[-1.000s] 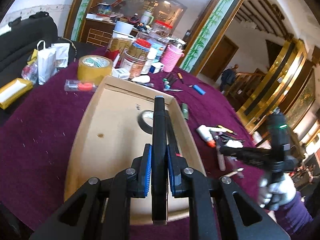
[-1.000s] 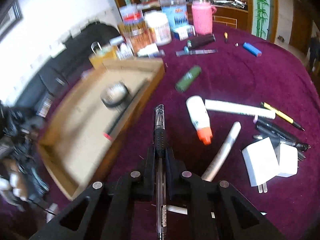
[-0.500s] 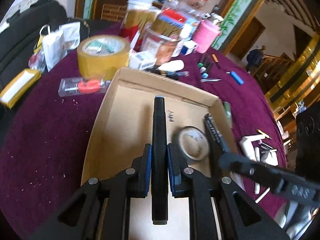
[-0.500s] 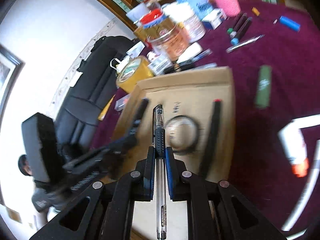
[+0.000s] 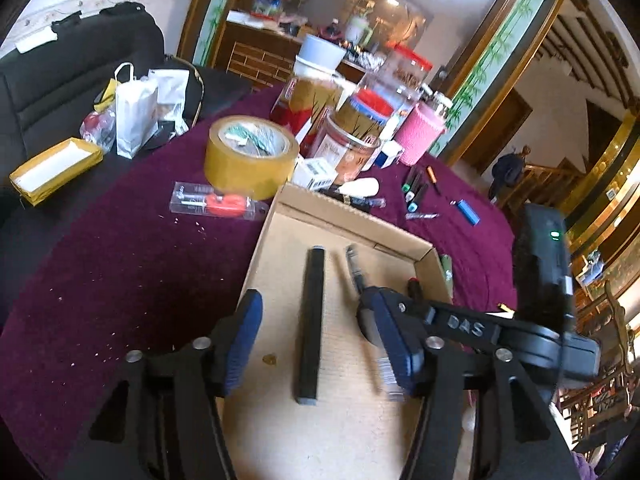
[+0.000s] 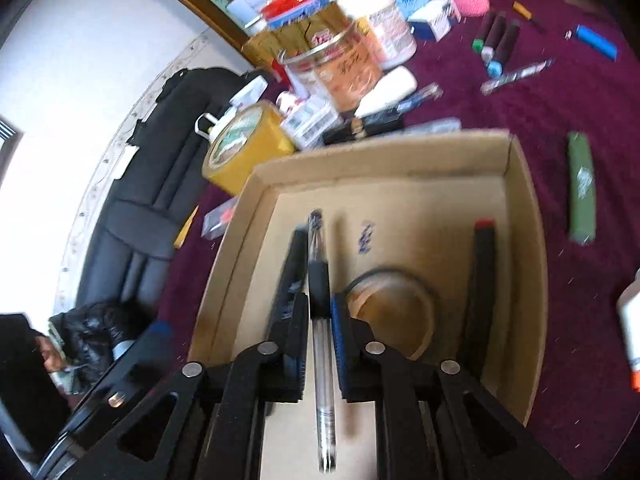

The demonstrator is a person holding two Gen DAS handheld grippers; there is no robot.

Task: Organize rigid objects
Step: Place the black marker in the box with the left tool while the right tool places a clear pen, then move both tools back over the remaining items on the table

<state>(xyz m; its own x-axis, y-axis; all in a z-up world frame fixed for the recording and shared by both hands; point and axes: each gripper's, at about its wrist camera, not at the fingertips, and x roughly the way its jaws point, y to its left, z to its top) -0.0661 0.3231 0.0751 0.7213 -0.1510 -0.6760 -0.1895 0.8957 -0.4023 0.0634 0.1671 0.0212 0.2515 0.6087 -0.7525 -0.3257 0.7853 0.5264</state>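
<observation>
So inside the shallow brown cardboard tray (image 6: 524, 264) I count four things: a long black marker (image 5: 311, 320), a clear gel pen with black grip (image 6: 320, 300), a black tape roll (image 6: 390, 312) and one red-tipped black marker (image 6: 482, 292). Left gripper (image 5: 320, 340) fingers just spread wide, black marker lying loose between. Right gripper (image 6: 320, 340) fingers just eased apart, pen between them, no longer squeezed.

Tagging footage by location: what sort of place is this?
Likely a home living or dining room: a cluttered table under a purple cloth, a black sofa, and a wooden staircase behind.
</observation>
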